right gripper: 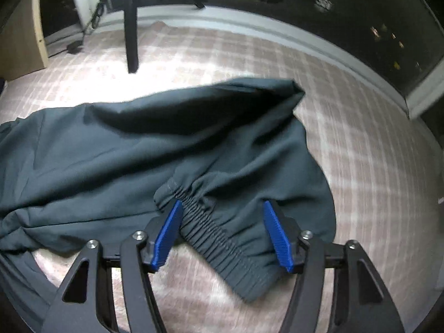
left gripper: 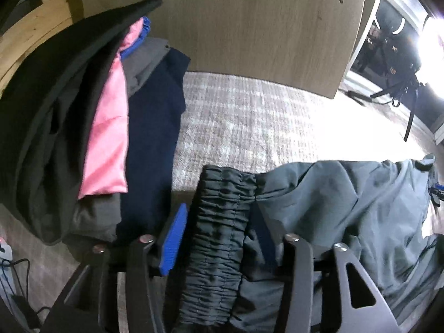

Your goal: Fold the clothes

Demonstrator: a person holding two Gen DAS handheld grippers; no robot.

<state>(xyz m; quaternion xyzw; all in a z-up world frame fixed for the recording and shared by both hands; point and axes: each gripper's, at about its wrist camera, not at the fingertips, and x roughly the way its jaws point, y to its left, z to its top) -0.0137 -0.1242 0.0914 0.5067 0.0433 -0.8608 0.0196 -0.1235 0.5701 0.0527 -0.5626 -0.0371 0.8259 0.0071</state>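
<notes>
Dark grey trousers (right gripper: 138, 152) lie spread on a pale checked carpet (right gripper: 360, 144). In the left wrist view their gathered elastic waistband (left gripper: 219, 238) lies between the fingers of my left gripper (left gripper: 222, 238), which is open around it; the right blue pad is hidden under the cloth. In the right wrist view an elastic cuff (right gripper: 216, 236) lies between the blue pads of my right gripper (right gripper: 222, 236), which is open with the pads apart from the fabric.
A pile of clothes, black (left gripper: 50, 105), pink (left gripper: 108, 127) and navy (left gripper: 155, 138), lies at the left. A wooden panel (left gripper: 249, 22) stands behind. A black chair leg (right gripper: 131, 27) and a glass door (right gripper: 333, 5) are beyond the trousers.
</notes>
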